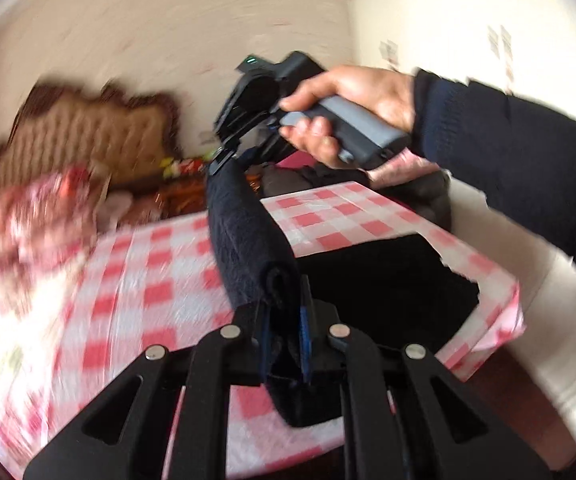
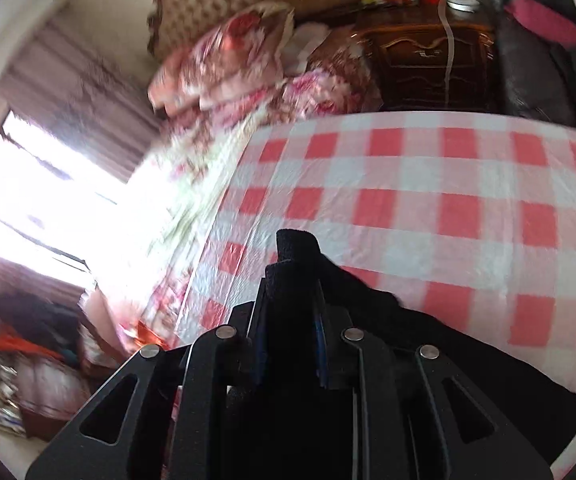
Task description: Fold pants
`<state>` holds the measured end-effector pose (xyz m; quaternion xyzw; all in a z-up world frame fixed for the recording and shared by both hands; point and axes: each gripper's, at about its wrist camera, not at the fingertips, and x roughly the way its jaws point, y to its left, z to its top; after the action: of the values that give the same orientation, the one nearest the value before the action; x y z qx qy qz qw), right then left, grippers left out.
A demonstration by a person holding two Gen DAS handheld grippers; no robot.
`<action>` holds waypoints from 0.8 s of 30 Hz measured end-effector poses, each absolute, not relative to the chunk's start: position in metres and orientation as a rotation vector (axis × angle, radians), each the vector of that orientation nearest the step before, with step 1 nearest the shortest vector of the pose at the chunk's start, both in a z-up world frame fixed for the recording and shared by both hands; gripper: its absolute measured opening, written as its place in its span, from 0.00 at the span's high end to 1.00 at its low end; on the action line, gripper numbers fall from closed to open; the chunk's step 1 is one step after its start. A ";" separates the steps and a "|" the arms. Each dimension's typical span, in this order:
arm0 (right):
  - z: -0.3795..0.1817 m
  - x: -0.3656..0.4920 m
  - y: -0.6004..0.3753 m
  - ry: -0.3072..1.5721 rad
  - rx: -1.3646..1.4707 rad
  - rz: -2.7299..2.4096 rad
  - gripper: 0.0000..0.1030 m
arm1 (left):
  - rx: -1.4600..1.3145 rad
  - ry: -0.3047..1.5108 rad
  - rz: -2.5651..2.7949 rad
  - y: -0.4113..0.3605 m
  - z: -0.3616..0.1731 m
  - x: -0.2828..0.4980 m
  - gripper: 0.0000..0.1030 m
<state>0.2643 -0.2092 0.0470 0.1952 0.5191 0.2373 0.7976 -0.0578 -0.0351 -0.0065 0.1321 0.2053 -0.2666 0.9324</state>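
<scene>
pants (image 1: 248,232): dark navy, fleecy fabric. one edge is bunched into a thick roll stretched taut in the air above the red-and-white checked cloth, pinched at both ends. the remainder hangs down as a dark sheet onto the cloth's near corner.

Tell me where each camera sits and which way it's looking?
Left wrist: on the left gripper, looking along the pants across the checked cloth toward the right hand and right gripper.
Right wrist: on the right gripper, facing the cloth, pillows and window; no hand shows.
Shared: pants, cloth, pillows.
</scene>
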 end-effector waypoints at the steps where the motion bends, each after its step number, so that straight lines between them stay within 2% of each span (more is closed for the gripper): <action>1: 0.045 0.259 -0.234 1.102 0.458 0.513 0.82 | 0.314 0.409 -0.557 -0.053 -0.007 -0.063 0.89; 5: 0.031 0.236 -0.323 1.046 0.574 0.511 0.82 | 0.540 0.336 -0.588 -0.143 -0.028 -0.090 0.89; 10: -0.030 0.211 -0.421 1.028 0.700 0.465 0.82 | 0.762 0.304 -0.625 -0.242 -0.095 -0.118 0.89; 16: -0.106 0.202 -0.468 1.055 0.789 0.425 0.81 | 0.938 0.290 -0.611 -0.286 -0.158 -0.132 0.89; 19: -0.112 0.204 -0.468 1.045 0.784 0.430 0.70 | 0.976 0.259 -0.583 -0.290 -0.169 -0.135 0.88; 21: -0.113 0.208 -0.467 1.022 0.796 0.428 0.47 | 0.984 0.253 -0.574 -0.290 -0.169 -0.135 0.88; 22: -0.111 0.209 -0.468 1.000 0.794 0.432 0.42 | 0.989 0.251 -0.570 -0.291 -0.169 -0.135 0.88; 23: -0.109 0.211 -0.465 0.988 0.778 0.437 0.55 | 0.993 0.243 -0.565 -0.292 -0.169 -0.136 0.88; 24: -0.107 0.214 -0.458 0.999 0.735 0.439 0.72 | 1.000 0.228 -0.555 -0.292 -0.166 -0.137 0.88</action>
<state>0.2138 -0.4580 -0.1067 0.3414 0.4641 0.2042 0.7914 -0.1372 -0.2917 -0.1661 0.4721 0.1078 -0.2619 0.8348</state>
